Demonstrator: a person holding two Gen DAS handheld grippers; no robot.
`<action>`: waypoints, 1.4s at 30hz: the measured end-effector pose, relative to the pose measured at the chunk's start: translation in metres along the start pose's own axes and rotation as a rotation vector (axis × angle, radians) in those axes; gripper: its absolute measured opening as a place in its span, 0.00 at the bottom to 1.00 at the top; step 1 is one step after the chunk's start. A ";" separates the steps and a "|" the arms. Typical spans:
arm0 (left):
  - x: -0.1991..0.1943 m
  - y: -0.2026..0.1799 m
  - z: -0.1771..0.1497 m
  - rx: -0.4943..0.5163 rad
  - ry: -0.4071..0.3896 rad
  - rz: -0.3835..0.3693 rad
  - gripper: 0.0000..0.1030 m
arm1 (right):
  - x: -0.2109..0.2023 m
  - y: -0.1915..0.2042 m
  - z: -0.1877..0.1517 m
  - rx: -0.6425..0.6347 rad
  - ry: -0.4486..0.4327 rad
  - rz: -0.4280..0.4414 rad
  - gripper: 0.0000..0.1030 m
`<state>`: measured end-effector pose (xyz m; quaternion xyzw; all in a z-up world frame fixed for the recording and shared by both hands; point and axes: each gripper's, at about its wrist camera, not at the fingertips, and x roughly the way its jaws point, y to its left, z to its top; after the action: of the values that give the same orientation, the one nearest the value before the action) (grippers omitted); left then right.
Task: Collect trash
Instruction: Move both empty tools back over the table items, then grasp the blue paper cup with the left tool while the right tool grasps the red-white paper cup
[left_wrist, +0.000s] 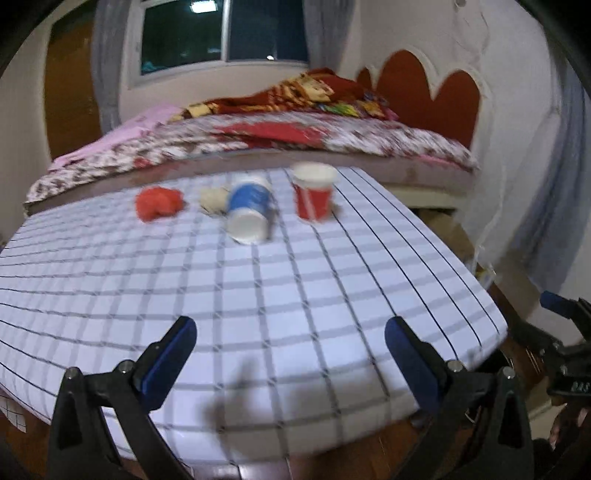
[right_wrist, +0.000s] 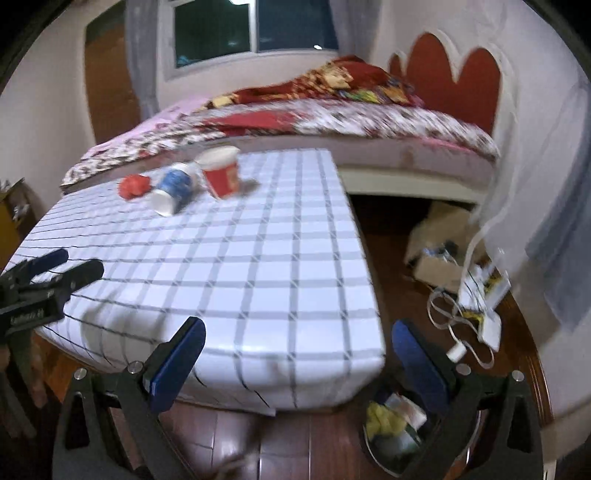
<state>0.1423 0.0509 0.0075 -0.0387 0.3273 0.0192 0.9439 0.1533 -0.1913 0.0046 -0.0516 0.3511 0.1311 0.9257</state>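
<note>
Both grippers hover over the near edge of the checked table (left_wrist: 295, 295), left gripper (left_wrist: 290, 354) and right gripper (right_wrist: 297, 354) spread wide, holding nothing. Far across sit a red cup (left_wrist: 313, 192) upright, a blue cup (left_wrist: 248, 208) on its side, and red crumpled trash (left_wrist: 159, 203). A bin (right_wrist: 388, 458) stands below the right gripper.

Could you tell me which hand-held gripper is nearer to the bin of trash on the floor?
Right. The right hand-held gripper hangs open over the table's near corner, with the trash bin just below its right finger. The left hand-held gripper, also open, sits further left over the table.
</note>
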 end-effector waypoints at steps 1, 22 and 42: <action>0.001 0.007 0.006 -0.002 -0.008 0.024 0.99 | 0.001 0.007 0.006 -0.017 -0.011 0.009 0.99; 0.151 0.043 0.082 -0.047 0.064 -0.002 0.80 | 0.145 0.045 0.103 -0.059 0.028 0.098 0.99; 0.158 0.062 0.085 -0.073 0.069 -0.030 0.56 | 0.228 0.085 0.151 -0.124 0.028 0.186 0.93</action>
<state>0.3152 0.1217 -0.0277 -0.0790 0.3582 0.0155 0.9302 0.3899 -0.0345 -0.0337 -0.0780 0.3585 0.2372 0.8995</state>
